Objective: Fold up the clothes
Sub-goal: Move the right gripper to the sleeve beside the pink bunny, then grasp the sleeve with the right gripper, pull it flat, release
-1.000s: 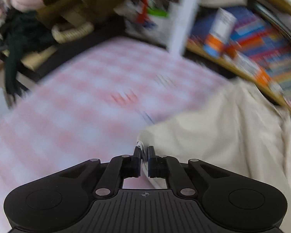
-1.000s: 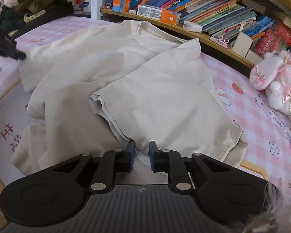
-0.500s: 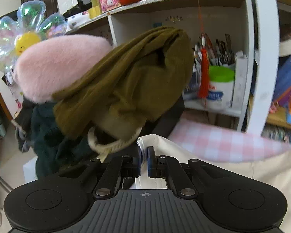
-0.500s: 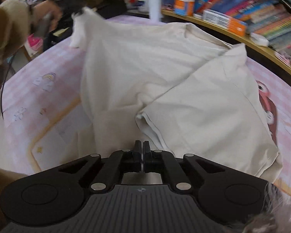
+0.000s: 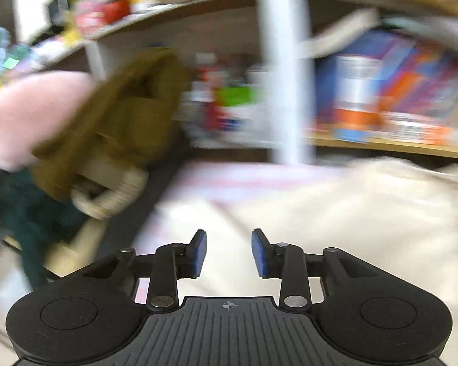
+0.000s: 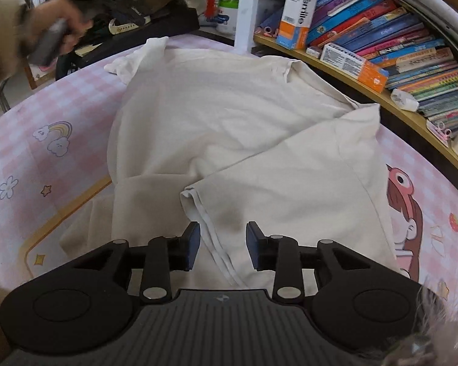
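- Now the cream T-shirt (image 6: 229, 128) lies spread over the pink checked cover of the desk (image 6: 55, 116), its neck end toward the bookshelf (image 6: 390, 48) and its hem end near the right gripper; spread flat like this, the cloth gives straight edges to fold along.
- One panel (image 6: 308, 183) of the shirt is already laid over the body on the right side, its hemmed edge (image 6: 210, 235) running down between the right gripper's fingers, so the garment is narrower on that side than on the other. Whether that flap is a deliberate fold or just how the cloth fell, I cannot tell.
- At the far left corner a sleeve (image 6: 137, 61) lies stretched out toward the desk edge, somewhat bunched at its tip.
- Right gripper (image 6: 223, 245): jaws stand wide apart and hold nothing; it hovers low over the hem, placed where it could pinch that edge.
- Left gripper (image 5: 229, 253): jaws likewise wide and empty, above the cream cloth near the desk's far side. Its view is heavily blurred, which suggests quick motion. In the right view the hand (image 6: 58, 30) carrying it shows blurred above the sleeve corner.
- Olive and pink garments (image 5: 113, 113) hang piled beyond the desk edge, off the work surface and clear of the shirt.
- As a judgement, with both grippers empty the shirt rests partly folded, between grasps; the outstretched sleeve side looks unfolded against the folded right side.
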A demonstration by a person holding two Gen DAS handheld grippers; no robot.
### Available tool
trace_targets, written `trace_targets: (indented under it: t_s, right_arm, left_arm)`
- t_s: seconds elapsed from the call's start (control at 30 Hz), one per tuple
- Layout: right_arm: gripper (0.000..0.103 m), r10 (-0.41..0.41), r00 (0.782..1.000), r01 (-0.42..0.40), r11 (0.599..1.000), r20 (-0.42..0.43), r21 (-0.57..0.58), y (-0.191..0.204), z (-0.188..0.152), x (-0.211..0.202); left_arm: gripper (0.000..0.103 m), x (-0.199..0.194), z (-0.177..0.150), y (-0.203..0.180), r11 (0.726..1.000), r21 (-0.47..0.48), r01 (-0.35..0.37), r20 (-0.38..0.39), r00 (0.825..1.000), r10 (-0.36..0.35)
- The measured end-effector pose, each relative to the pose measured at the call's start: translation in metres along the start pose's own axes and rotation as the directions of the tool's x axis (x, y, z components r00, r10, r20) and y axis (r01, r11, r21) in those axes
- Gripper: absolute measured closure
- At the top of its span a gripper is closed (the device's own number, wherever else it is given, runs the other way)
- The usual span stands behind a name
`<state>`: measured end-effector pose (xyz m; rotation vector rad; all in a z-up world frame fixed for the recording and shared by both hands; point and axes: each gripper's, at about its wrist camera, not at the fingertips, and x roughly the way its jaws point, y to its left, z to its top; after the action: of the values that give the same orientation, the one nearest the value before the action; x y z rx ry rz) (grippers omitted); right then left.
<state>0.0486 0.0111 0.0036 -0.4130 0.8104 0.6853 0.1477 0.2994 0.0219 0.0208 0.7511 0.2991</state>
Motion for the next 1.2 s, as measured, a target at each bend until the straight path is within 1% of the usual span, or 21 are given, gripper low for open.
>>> trace_targets:
  t_s: [0.07,0.13,0.2,0.27,0.3,0.33,0.37,0.43,0.5,0.6,0.63,0.7,0.77,0.87,0.9,0.93,0.97,1.07,1.1,1.2]
  right_arm:
    - [0.067,0.009,1.000,-0.009,0.999,-0.001,-0.033,0.006,0.003,0.007]
    - [0.066,0.010,1.000,-0.011,0.998,-0.001,-0.070,0.011,0.005,0.015]
    - [0.066,0.004,1.000,-0.004,0.995,0.001,-0.101,0.013,0.005,0.021]
    - [0.068,0.007,1.000,-0.006,0.994,0.007,-0.107,0.012,0.005,0.025]
    - [0.074,0.013,1.000,-0.012,0.995,0.011,-0.102,0.009,0.005,0.026]
    - [0.092,0.014,1.000,-0.013,0.995,0.014,-0.094,0.006,0.005,0.027]
    - [0.096,0.013,1.000,-0.012,0.996,0.016,-0.086,0.002,0.005,0.028]
    - [0.098,0.030,0.999,-0.029,0.999,0.045,-0.035,-0.011,0.006,0.023]
    - [0.098,-0.020,0.994,0.019,1.000,0.103,0.005,-0.032,0.006,0.006]
    - [0.098,-0.154,0.975,0.141,0.986,0.161,0.092,-0.089,0.003,-0.026]
    - [0.098,-0.213,0.964,0.191,0.972,0.158,0.140,-0.116,-0.002,-0.035]
    - [0.098,-0.326,0.936,0.291,0.929,0.132,0.230,-0.169,-0.013,-0.051]
    - [0.098,-0.444,0.892,0.399,0.862,0.085,0.312,-0.222,-0.026,-0.062]
    - [0.098,-0.529,0.849,0.489,0.776,-0.010,0.398,-0.286,-0.048,-0.064]
    - [0.098,-0.520,0.854,0.483,0.767,-0.034,0.423,-0.302,-0.056,-0.061]
    - [0.098,-0.500,0.865,0.469,0.766,-0.052,0.440,-0.315,-0.063,-0.055]
    - [0.098,-0.488,0.870,0.466,0.768,-0.069,0.440,-0.323,-0.069,-0.048]
    - [0.098,-0.464,0.880,0.461,0.776,-0.106,0.430,-0.332,-0.078,-0.031]
    - [0.099,-0.457,0.882,0.458,0.775,-0.114,0.436,-0.334,-0.080,-0.027]
    - [0.099,-0.468,0.876,0.466,0.759,-0.117,0.455,-0.338,-0.084,-0.022]
  left_arm:
    - [0.055,-0.020,-0.020,-0.019,0.997,-0.013,0.080,-0.020,0.997,-0.081]
    - [0.053,-0.040,-0.041,-0.038,0.987,-0.028,0.160,-0.038,0.986,-0.161]
    - [0.053,-0.060,-0.061,-0.056,0.970,-0.044,0.238,-0.056,0.969,-0.240]
    - [0.053,-0.080,-0.082,-0.075,0.947,-0.062,0.314,-0.072,0.945,-0.318]
    - [0.053,-0.090,-0.092,-0.084,0.934,-0.071,0.351,-0.079,0.931,-0.356]
    - [0.053,-0.100,-0.102,-0.094,0.918,-0.080,0.388,-0.086,0.915,-0.394]
    - [0.053,-0.100,-0.105,-0.097,0.923,-0.087,0.376,-0.094,0.919,-0.383]
    - [0.053,-0.100,-0.109,-0.101,0.935,-0.099,0.341,-0.112,0.930,-0.350]
    - [0.053,-0.099,-0.113,-0.105,0.946,-0.110,0.305,-0.130,0.939,-0.318]
    - [0.053,-0.103,-0.115,-0.109,0.959,-0.119,0.256,-0.136,0.953,-0.271]
    - [0.053,-0.106,-0.116,-0.111,0.964,-0.119,0.239,-0.131,0.958,-0.254]
    - [0.053,-0.112,-0.117,-0.115,0.971,-0.119,0.208,-0.119,0.968,-0.222]
    - [0.053,-0.116,-0.117,-0.120,0.976,-0.124,0.181,-0.118,0.973,-0.196]
    - [0.053,-0.121,-0.119,-0.123,0.980,-0.134,0.144,-0.124,0.979,-0.161]
    - [0.053,-0.123,-0.119,-0.124,0.982,-0.134,0.132,-0.124,0.981,-0.149]
    - [0.053,-0.126,-0.120,-0.124,0.983,-0.136,0.122,-0.124,0.983,-0.139]
    - [0.053,-0.129,-0.121,-0.124,0.984,-0.139,0.112,-0.122,0.984,-0.129]
    - [0.053,-0.136,-0.123,-0.124,0.985,-0.149,0.082,-0.125,0.987,-0.101]
    - [0.053,-0.138,-0.124,-0.124,0.986,-0.152,0.071,-0.127,0.988,-0.090]
    - [0.053,-0.145,-0.127,-0.123,0.986,-0.160,0.038,-0.135,0.989,-0.060]
